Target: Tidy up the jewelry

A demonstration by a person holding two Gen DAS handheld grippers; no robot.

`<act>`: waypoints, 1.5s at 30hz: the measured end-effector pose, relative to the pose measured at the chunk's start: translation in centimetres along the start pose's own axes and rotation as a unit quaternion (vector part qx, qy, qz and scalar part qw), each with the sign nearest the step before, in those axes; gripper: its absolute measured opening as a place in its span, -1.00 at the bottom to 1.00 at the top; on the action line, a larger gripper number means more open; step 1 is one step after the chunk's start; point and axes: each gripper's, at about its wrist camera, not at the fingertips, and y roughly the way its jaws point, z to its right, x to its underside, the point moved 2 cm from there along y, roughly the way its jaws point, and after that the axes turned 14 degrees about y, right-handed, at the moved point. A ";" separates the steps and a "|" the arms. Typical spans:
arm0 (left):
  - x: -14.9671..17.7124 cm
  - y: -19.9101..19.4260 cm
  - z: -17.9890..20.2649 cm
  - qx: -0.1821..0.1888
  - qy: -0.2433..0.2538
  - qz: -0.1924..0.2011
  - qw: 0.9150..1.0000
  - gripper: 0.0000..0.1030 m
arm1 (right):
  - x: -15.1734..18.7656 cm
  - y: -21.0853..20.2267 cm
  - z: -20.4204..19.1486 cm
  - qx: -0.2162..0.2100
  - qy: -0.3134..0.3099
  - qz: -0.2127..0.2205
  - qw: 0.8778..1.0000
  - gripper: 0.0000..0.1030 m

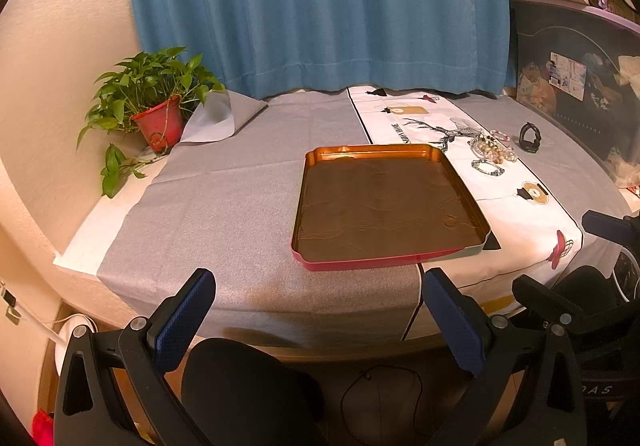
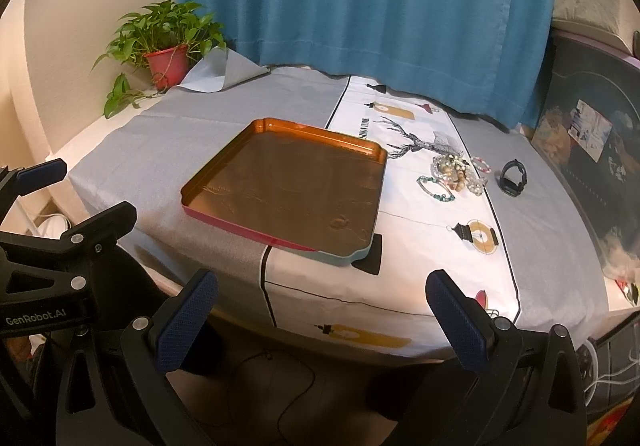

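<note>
A shallow copper-coloured tray [image 1: 390, 206] [image 2: 288, 188] with a red outer rim lies on the table with nothing in it. Beyond its right corner lies a heap of beaded bracelets [image 1: 491, 146] [image 2: 454, 171]. A teal bead bracelet [image 1: 487, 167] [image 2: 435, 188] and a pink one [image 1: 499, 135] [image 2: 482, 165] lie loose beside the heap, and a black watch [image 1: 530, 138] [image 2: 513, 178] sits further right. My left gripper [image 1: 318, 316] hangs open before the table's front edge, below the tray. My right gripper [image 2: 320, 320] is open too, short of the front edge. Neither holds anything.
A potted green plant [image 1: 154, 106] [image 2: 164, 46] in a red pot stands at the back left corner. A blue curtain [image 1: 316, 6] hangs behind the table. A white printed runner [image 2: 436, 246] crosses the grey cloth [image 1: 224, 198]. Dark storage boxes [image 2: 592, 150] line the right side.
</note>
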 end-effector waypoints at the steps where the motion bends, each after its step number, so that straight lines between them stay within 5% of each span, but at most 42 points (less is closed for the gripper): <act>1: 0.0 -0.1 0.0 0.000 0.000 0.000 1.000 0.99 | 0.0 0.0 0.0 0.000 0.000 0.000 1.000 1.00; 45: 0.1 0.0 0.0 0.000 0.001 -0.002 1.000 0.99 | 0.4 -0.2 -0.2 0.000 -0.002 -0.003 1.000 1.00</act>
